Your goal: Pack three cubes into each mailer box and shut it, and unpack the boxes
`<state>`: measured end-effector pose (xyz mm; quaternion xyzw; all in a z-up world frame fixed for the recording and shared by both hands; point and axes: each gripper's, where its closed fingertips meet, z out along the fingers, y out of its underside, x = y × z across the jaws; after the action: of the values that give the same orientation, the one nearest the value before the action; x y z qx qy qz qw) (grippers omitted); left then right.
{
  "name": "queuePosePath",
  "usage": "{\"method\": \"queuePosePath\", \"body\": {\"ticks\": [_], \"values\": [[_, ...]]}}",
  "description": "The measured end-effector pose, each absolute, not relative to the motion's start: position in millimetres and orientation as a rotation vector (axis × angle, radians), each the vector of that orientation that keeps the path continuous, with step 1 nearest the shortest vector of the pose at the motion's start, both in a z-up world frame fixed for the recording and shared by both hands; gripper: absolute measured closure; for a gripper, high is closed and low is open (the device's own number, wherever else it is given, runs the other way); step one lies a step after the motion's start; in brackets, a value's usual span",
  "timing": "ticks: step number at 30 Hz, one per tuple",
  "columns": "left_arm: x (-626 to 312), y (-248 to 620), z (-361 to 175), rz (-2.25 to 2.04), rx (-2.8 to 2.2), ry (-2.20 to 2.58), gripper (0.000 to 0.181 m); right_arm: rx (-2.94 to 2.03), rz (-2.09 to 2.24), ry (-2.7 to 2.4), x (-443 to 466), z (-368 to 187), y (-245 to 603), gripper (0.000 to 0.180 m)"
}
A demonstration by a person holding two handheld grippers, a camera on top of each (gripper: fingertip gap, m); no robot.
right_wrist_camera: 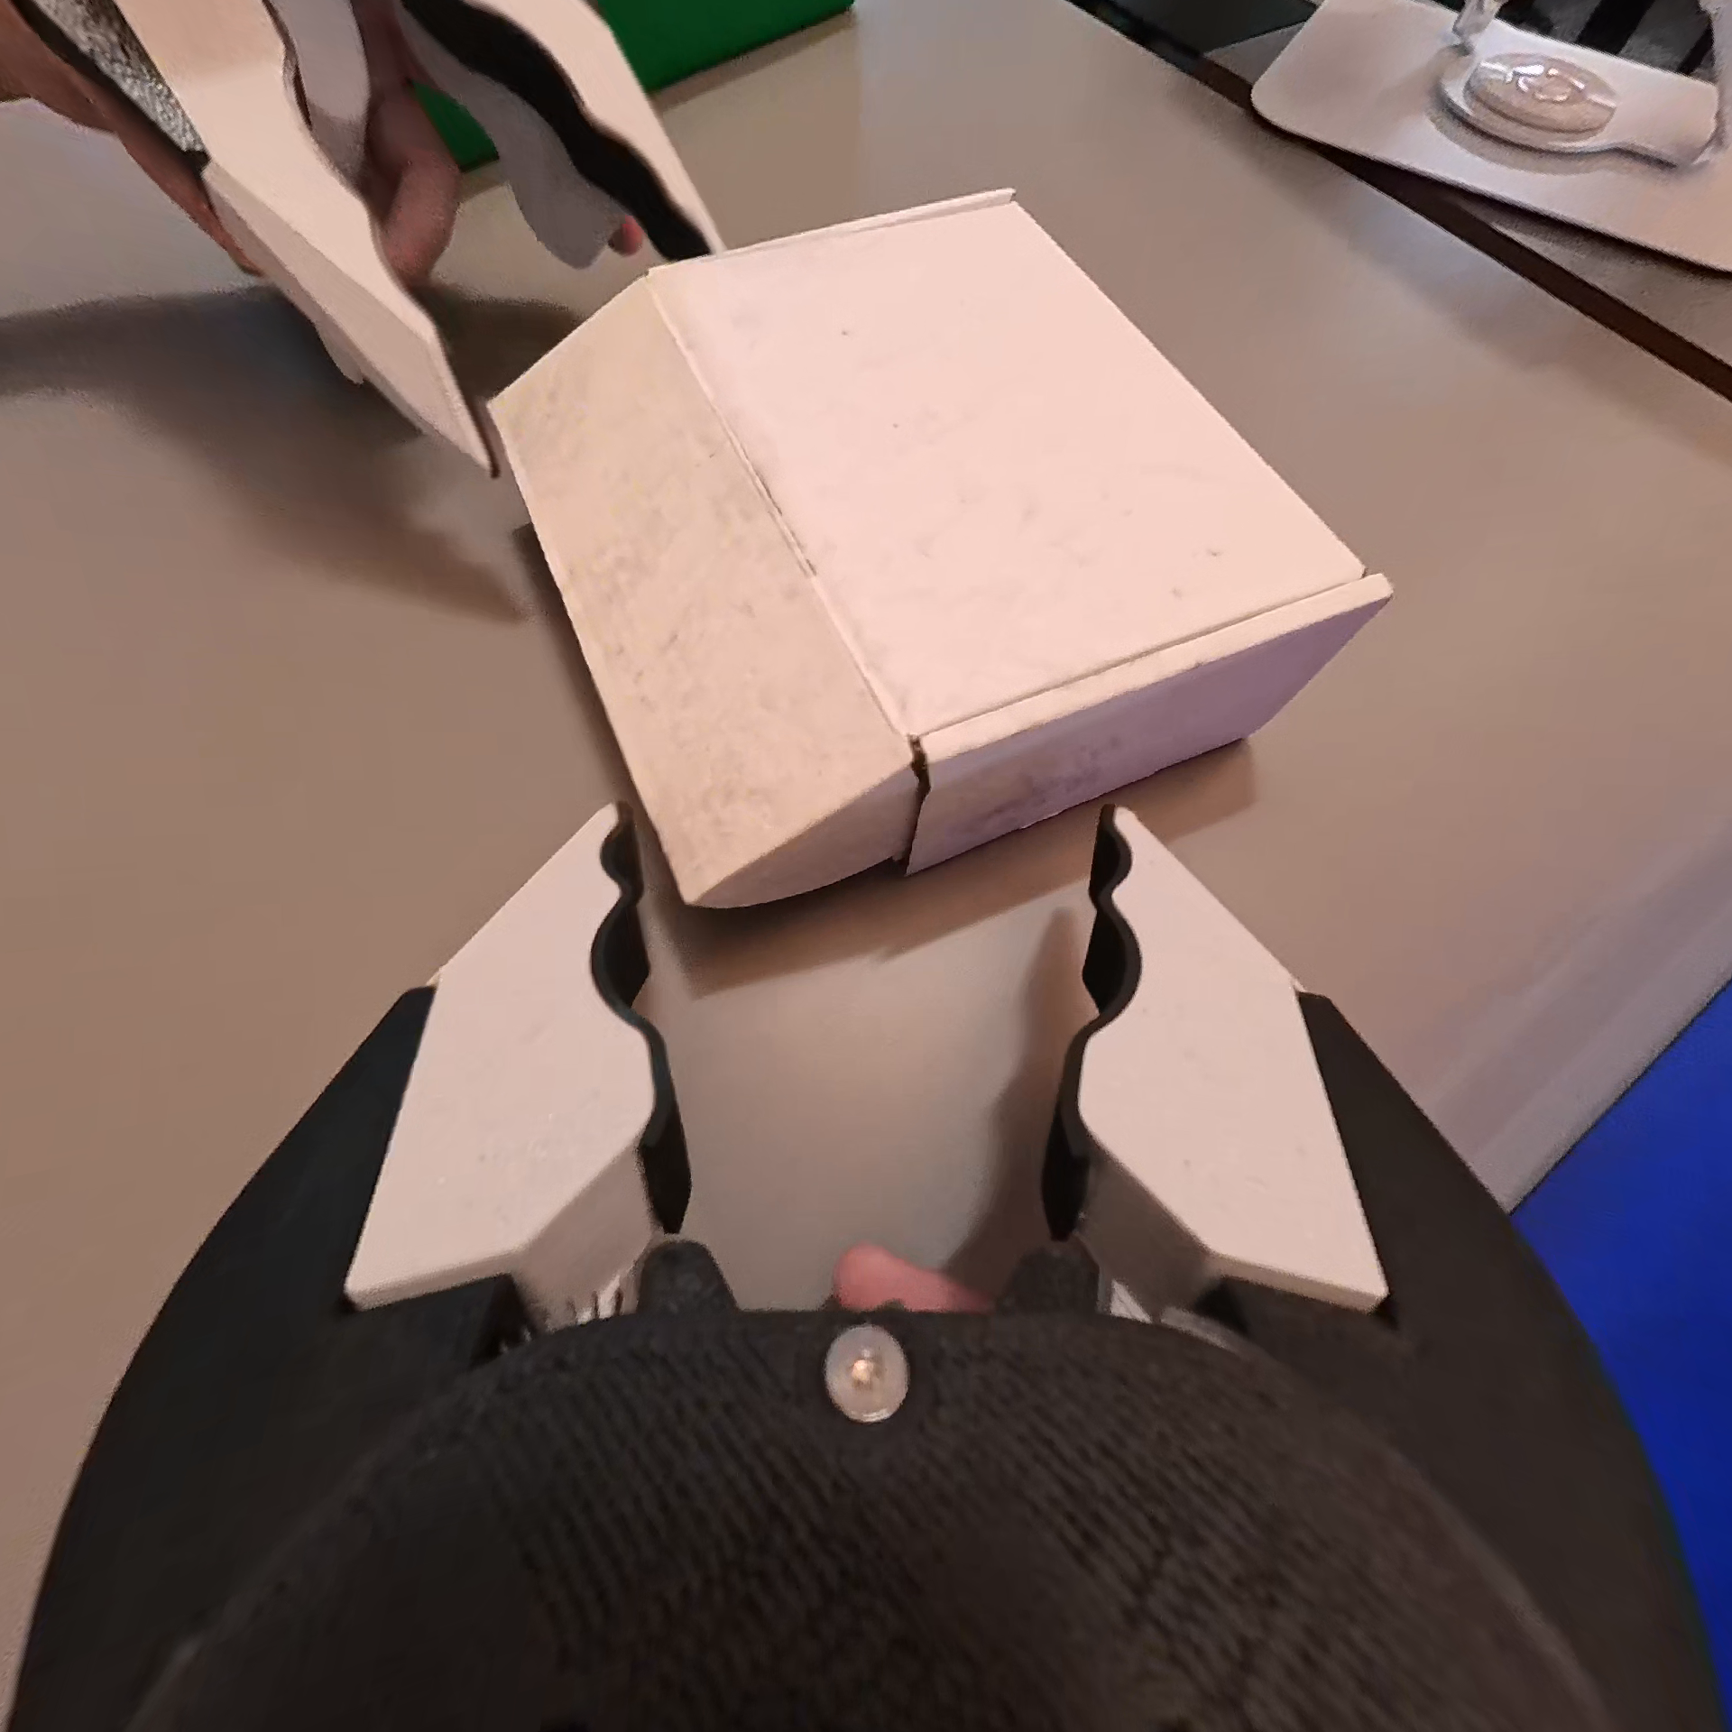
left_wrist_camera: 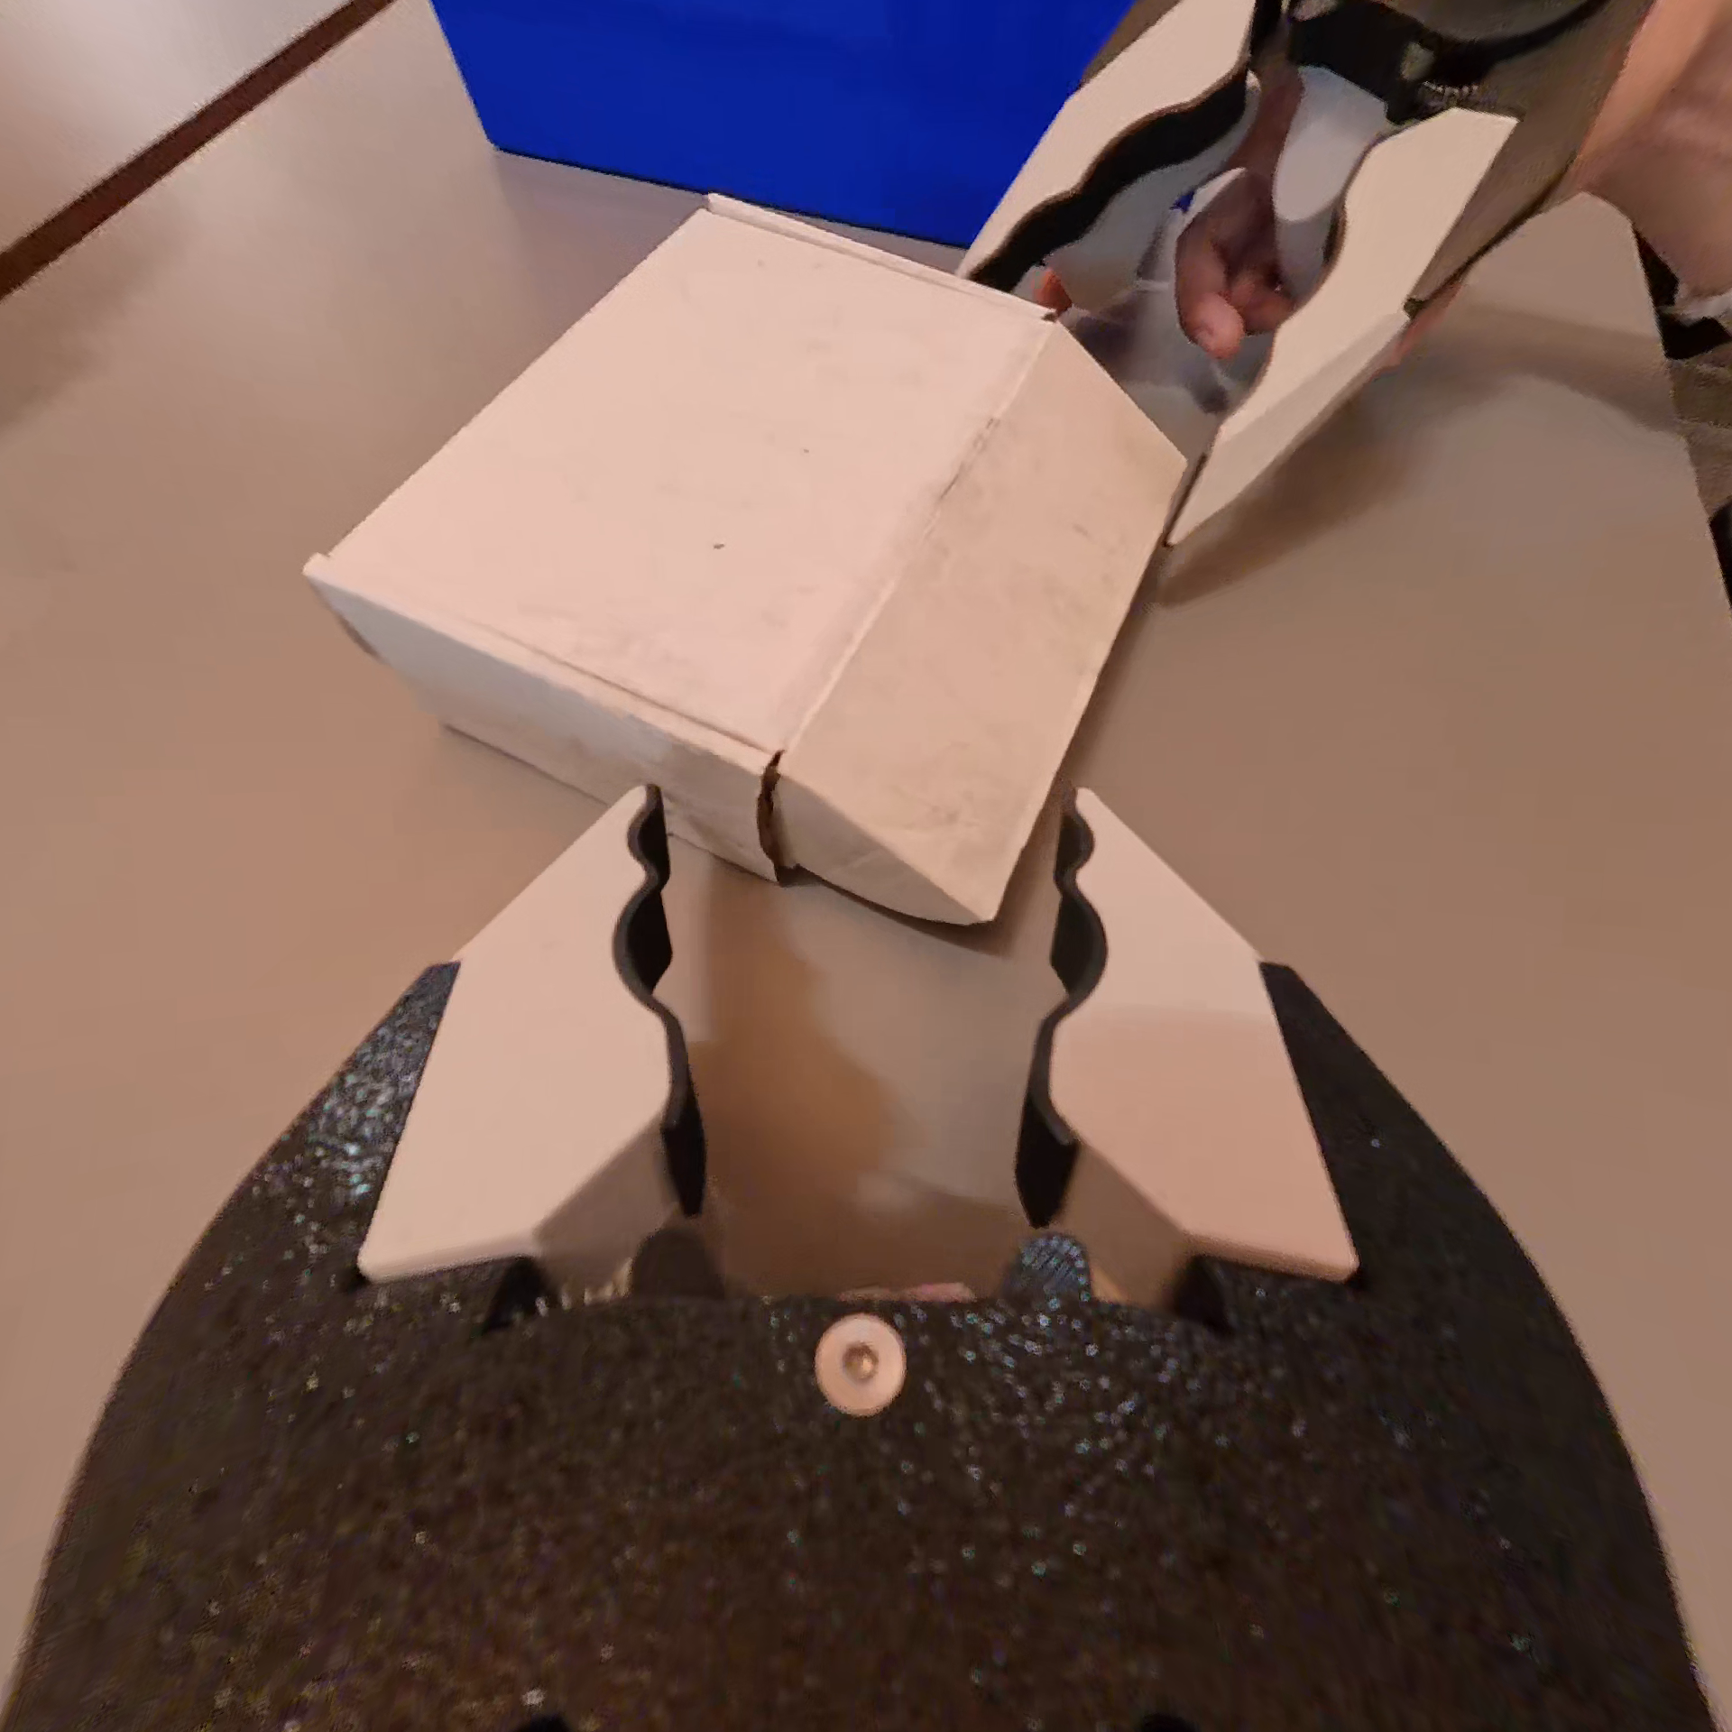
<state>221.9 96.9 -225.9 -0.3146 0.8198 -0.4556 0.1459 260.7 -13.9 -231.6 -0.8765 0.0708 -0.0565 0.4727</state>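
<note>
Both the left gripper (left_wrist_camera: pixel 862 815) and right gripper (right_wrist_camera: pixel 862 829) gape wide, empty, the white mailer box's (left_wrist_camera: pixel 731 525) front flap corner just ahead; bare table (left_wrist_camera: pixel 234 843) either side.

We see a white mailer box (left_wrist_camera: pixel 712 525) with faint grey scuffs and a thin brown edge where the cardboard is cut. It lies on a plain grey-beige table (left_wrist_camera: pixel 234 843). Our left gripper (left_wrist_camera: pixel 862 825) has white fingers with black wavy pads, and its body is black with small glittering specks. The right gripper (right_wrist_camera: pixel 867 825) has the same white and black (its body looks woven). Behind are a blue bin (left_wrist_camera: pixel 768 103) and something green (right_wrist_camera: pixel 703 37).
</note>
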Motion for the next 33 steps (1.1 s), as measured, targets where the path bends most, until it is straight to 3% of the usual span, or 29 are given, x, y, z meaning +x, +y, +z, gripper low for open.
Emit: {"method": "queuePosePath", "body": {"ticks": [7,17,22,24,28,33], "values": [[229,99,-226,-1.389,-0.924,2.34,0.113,-2.148,-0.046,0.179,257,-233,-10,0.1],[246,107,-234,-1.124,-0.799,2.268,0.128,-2.247,-0.271,0.128,278,-245,-6,0.116],[242,107,-233,-1.141,-0.816,2.269,0.124,-2.245,-0.241,0.138,276,-243,-6,0.113],[237,106,-232,-1.172,-0.814,2.286,0.112,-2.194,-0.187,0.169,273,-234,-8,0.11],[236,115,-234,-1.159,-0.851,2.304,0.116,-2.112,-0.152,0.212,273,-216,-11,0.127],[247,117,-236,-1.153,-0.881,2.332,0.118,-2.289,-0.231,0.199,283,-241,-14,0.106]]}}
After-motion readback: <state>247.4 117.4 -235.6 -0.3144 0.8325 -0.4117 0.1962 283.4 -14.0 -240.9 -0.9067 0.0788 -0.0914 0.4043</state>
